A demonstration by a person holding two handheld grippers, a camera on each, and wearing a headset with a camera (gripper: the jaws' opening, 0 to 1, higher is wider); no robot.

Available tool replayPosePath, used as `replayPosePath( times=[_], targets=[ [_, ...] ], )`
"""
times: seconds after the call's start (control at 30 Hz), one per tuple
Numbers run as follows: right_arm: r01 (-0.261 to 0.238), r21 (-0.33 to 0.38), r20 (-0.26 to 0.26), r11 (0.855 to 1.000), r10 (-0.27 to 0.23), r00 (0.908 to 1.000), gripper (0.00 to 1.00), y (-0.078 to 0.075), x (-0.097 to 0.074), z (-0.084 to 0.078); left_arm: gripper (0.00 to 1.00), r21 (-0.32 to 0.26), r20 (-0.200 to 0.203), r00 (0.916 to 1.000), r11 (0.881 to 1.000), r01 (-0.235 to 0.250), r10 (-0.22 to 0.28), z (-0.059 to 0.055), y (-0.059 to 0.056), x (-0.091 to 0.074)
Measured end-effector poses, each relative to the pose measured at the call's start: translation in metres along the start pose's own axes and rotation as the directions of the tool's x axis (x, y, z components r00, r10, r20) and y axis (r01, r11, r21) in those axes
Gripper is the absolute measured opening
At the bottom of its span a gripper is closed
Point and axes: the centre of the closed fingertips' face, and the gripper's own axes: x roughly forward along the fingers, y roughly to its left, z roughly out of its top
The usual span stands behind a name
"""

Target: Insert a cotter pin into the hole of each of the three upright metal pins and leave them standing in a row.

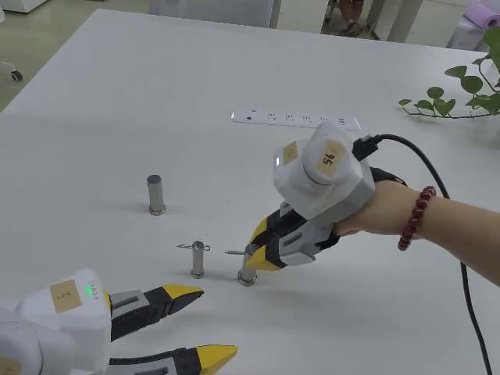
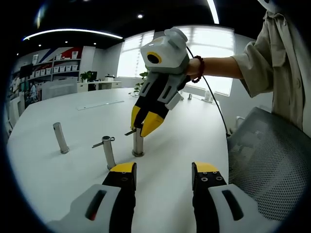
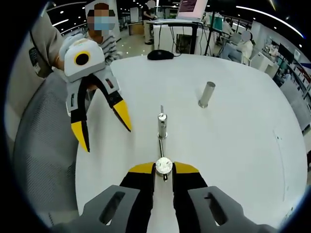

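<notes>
White tabletop (image 1: 117,94), seen from its near edge.

Right gripper (image 1: 258,251): held in a hand (image 1: 383,209) with a red bead bracelet, reaching in from the right edge. Yellow tips are at the top of the third pin (image 1: 248,269). In the right gripper view the jaws sit drawn close together, with the pin's round head right at their tips. Cannot tell whether they pinch the pin, the cotter pin, or nothing.

Left gripper (image 1: 219,322): low at the near-left corner, jaws spread wide apart, nothing between them. It stands off from the pins.

Power strip (image 1: 295,119): white, lying flat toward the far edge. Green plant sprig (image 1: 469,90) at the far-right corner.

Three metal pins stand upright in a slanted row in the near half of the tabletop.
- Bare pin (image 1: 156,194): farthest back and left, nothing through it.
- Middle pin (image 1: 198,260): a cotter pin (image 1: 187,247) runs across it near the top.
- Third pin: nearest the right gripper, just beside the middle pin. A second cotter pin (image 1: 234,252) sticks out sideways from its top, toward the middle pin.
</notes>
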Motion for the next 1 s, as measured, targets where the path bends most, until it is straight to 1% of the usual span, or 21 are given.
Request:
replayPosePath(
  times=[0.3,0.63,0.9,1.0],
  targets=[
    [0.01,0.003,0.005,1.0,-0.011,0.9999,0.14,-0.0022,-0.0003,0.001,0.45,-0.001,-0.003,1.0,1.0,-0.001,0.001,-0.001,-0.0004,-0.0006],
    [0.021,-0.01,0.005,1.0,-0.021,0.9998,0.14,-0.0037,-0.0002,0.0013,0.45,0.0,-0.004,1.0,1.0,-0.002,0.002,-0.0013,-0.0004,-0.001],
    [0.027,-0.002,-0.001,1.0,-0.027,0.9996,0.14,-0.0044,0.0003,0.0006,0.45,0.0,-0.003,1.0,1.0,-0.001,0.001,-0.0007,-0.0008,-0.0007],
    [0.03,-0.004,-0.02,1.0,-0.03,0.9994,0.14,-0.0041,0.0025,-0.0029,0.45,-0.001,-0.006,1.0,1.0,-0.001,0.001,-0.0013,-0.0008,-0.0005]
  ],
)
